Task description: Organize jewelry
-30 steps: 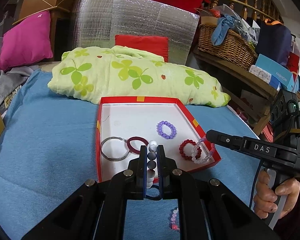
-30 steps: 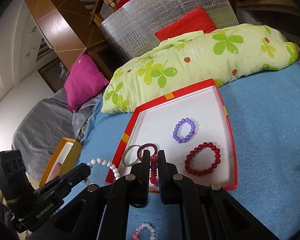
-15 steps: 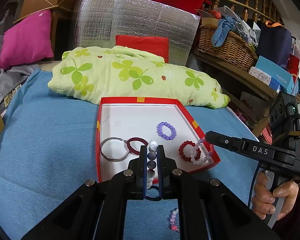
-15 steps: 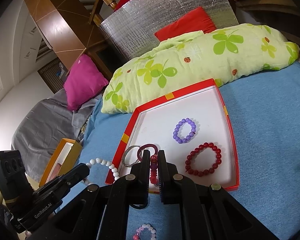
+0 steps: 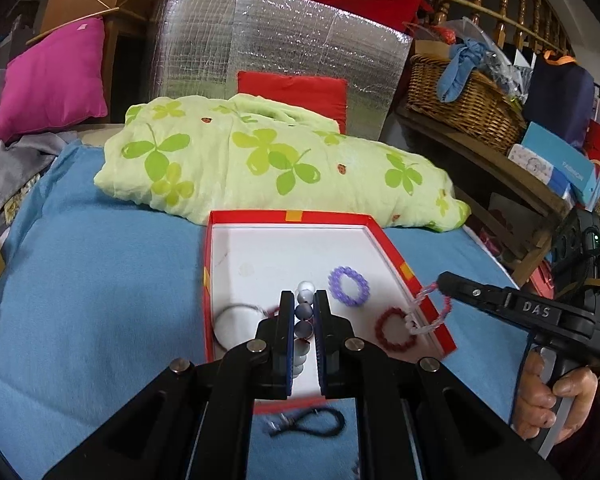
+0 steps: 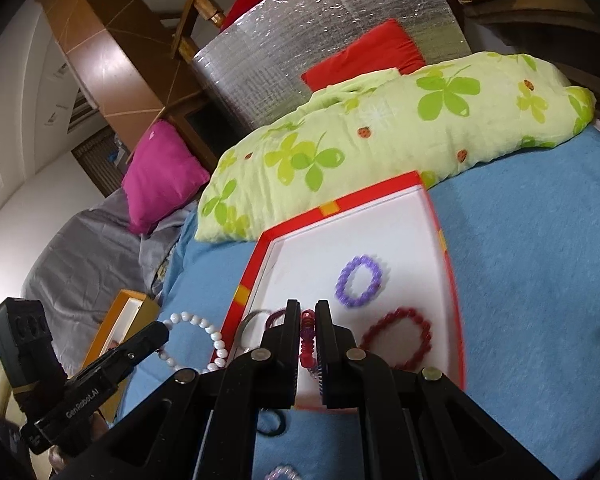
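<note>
A red box with a white floor (image 5: 292, 256) (image 6: 364, 236) lies on the blue blanket. In it lie a purple bead bracelet (image 5: 349, 285) (image 6: 359, 281), a dark red bead bracelet (image 5: 394, 329) (image 6: 396, 337), a silver bangle (image 5: 236, 320) and a maroon ring partly hidden by my fingers. My left gripper (image 5: 304, 304) is shut on a white pearl bracelet (image 5: 303, 312) (image 6: 196, 340) above the box's near end. My right gripper (image 6: 308, 316) (image 5: 440, 282) is shut on a pink-and-white bead bracelet (image 6: 308, 340) (image 5: 430, 312) over the box's right rim.
A black hair tie (image 5: 308, 426) (image 6: 270, 424) and a small pink bead bracelet (image 6: 280, 473) lie on the blanket in front of the box. A green clover pillow (image 5: 260, 168) lies behind the box. An orange box (image 6: 116, 332) stands at the left.
Both grippers have moved forward toward the box, each still holding its bracelet. The left one now hangs over the box's near end, and the hair tie has come into view.
</note>
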The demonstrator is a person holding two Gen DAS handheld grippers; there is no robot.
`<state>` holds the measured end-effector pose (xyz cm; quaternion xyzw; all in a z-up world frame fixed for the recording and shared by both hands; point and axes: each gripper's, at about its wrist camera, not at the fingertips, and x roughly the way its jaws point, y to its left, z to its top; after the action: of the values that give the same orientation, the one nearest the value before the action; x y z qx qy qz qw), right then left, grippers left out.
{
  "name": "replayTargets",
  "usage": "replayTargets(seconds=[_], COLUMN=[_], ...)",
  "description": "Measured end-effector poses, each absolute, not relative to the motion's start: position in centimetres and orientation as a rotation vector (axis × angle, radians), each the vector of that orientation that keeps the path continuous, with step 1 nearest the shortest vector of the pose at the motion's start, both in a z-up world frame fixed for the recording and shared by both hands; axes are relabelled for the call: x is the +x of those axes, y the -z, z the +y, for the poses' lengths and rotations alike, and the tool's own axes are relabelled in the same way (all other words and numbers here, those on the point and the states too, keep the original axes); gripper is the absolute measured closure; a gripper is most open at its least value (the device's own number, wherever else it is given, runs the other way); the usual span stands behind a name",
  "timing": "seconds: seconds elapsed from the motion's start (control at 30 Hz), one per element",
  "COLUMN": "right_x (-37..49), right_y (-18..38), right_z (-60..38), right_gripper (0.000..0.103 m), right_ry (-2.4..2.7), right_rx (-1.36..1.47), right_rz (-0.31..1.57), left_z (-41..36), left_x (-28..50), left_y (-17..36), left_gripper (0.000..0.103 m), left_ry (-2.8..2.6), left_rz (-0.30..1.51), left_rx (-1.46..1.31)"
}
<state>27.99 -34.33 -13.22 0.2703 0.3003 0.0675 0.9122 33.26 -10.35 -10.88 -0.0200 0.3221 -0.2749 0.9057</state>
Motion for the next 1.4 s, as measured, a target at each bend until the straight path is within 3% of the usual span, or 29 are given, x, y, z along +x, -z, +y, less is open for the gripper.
replayTargets(seconds=[0.43, 0.87, 0.9, 0.97, 1.03, 1.4], right_x=[34.6, 38.8, 39.1, 39.2, 39.0, 35.8], right_y=[15.0, 17.3, 17.4, 17.3, 17.0, 13.8], right_z=[-38.5, -39.8, -39.7, -39.7, -39.7, -39.5], right_gripper=[0.095, 0.091, 0.091, 0.072, 0.063, 0.063], right_ry=[-0.088, 0.024, 0.034, 0.06, 0.065, 0.031], right_rx=[0.655, 0.629, 0.616, 0.596, 0.603, 0.622], right_rz=[0.635, 0.724, 0.733, 0.734, 0.722, 0.603], left_z=[-14.1, -17.6, -17.7, -17.4, -17.2, -17.3], left_x=[43.5, 47.2, 47.3, 47.3, 47.1, 42.2], left_y=[13.3, 17.4, 17.4, 17.1, 16.6, 13.2], left_gripper=[0.093, 0.092, 0.086, 0.069, 0.056, 0.044], left_ry=[0.619, 0.586, 0.573, 0.552, 0.529, 0.449], left_rz=[0.788, 0.89, 0.896, 0.889, 0.859, 0.706], left_rx=[0.018, 0.101, 0.11, 0.101, 0.107, 0.199])
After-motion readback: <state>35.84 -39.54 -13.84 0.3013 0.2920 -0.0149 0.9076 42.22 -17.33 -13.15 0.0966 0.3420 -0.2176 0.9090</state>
